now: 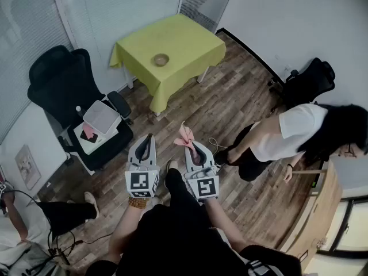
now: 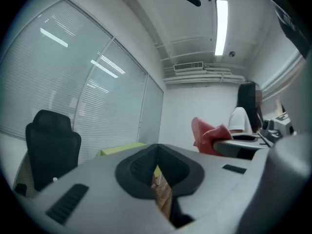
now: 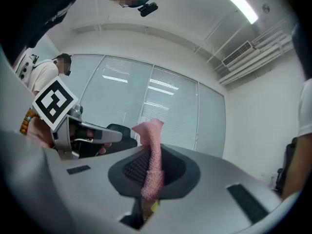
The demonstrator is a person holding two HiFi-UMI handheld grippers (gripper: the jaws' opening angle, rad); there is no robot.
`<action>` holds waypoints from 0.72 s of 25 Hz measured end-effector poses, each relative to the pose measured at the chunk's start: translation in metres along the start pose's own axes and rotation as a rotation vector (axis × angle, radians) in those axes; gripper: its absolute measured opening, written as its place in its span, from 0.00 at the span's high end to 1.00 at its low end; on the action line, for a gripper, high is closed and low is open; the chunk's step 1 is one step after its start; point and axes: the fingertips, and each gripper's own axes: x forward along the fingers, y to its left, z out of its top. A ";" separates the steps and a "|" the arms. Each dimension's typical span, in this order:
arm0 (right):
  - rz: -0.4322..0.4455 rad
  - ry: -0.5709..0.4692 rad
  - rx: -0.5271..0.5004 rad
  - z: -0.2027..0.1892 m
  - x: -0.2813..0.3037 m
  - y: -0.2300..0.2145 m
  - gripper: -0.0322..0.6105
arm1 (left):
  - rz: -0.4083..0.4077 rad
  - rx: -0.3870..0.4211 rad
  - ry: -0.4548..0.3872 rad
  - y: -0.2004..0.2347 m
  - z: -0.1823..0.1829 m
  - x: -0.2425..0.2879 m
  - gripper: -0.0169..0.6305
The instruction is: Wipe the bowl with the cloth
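Observation:
A small bowl [image 1: 161,60] sits on the yellow-green table [image 1: 190,50] across the room, well ahead of both grippers. My right gripper [image 1: 193,149] is shut on a pink cloth [image 1: 186,135], which sticks up from between its jaws [image 3: 150,152]. My left gripper [image 1: 146,145] is held level beside it, shut, with nothing between its jaws. In the left gripper view the pink cloth [image 2: 207,135] shows to the right and the table's edge [image 2: 122,150] far ahead.
A black office chair [image 1: 63,76] with a white box [image 1: 100,117] on a seat stands at the left. A person in a white shirt [image 1: 287,134] stands at the right by a wooden cabinet [image 1: 319,211]. Another black chair [image 1: 310,82] is at the far right.

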 end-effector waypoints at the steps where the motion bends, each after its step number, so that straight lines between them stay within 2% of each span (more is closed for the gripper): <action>1: -0.002 -0.003 0.001 -0.004 0.011 -0.008 0.93 | 0.003 0.003 0.004 0.004 -0.001 0.013 0.96; 5: -0.008 -0.020 0.031 -0.020 0.057 -0.049 0.93 | 0.011 0.020 0.017 0.013 -0.004 0.070 0.96; 11: 0.034 -0.076 0.116 -0.027 0.134 -0.114 0.93 | 0.008 0.081 0.076 0.028 0.004 0.163 0.96; 18: -0.010 -0.034 0.170 -0.065 0.196 -0.188 0.93 | 0.022 0.100 0.132 0.049 -0.007 0.243 0.96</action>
